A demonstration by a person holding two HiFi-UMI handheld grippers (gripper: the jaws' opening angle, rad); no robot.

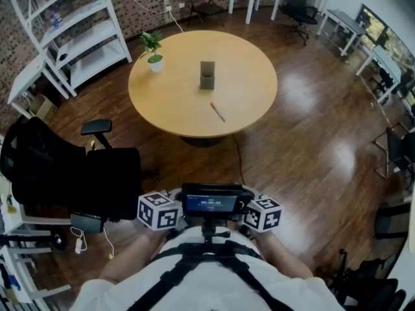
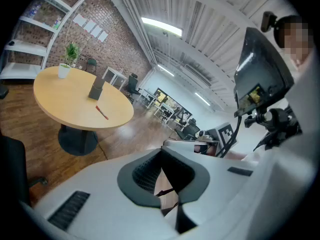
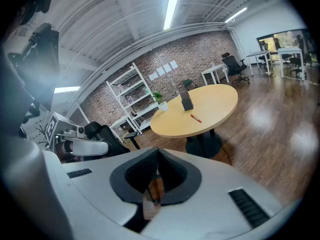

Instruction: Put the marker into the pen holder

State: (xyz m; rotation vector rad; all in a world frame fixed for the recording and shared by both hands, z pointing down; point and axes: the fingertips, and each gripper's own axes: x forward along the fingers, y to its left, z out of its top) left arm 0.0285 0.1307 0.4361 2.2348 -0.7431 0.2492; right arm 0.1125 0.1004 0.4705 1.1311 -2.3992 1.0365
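Open floor (image 1: 305, 148) before table (image 1: 168, 96); chair (image 1: 58, 173) left.

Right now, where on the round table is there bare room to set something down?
The table's right half is bare, beyond the pen holder and marker. The near-left part, in front of the potted plant, is bare too. Crowded: the middle, where the marker lies just in front of the pen holder, apart from it.

Head view: high up, looking down, far from the desk (image 1: 175, 102).
Left gripper view: low, faces it, far.
Right gripper view: same.
Shared: desk, pen holder (image 1: 207, 75).
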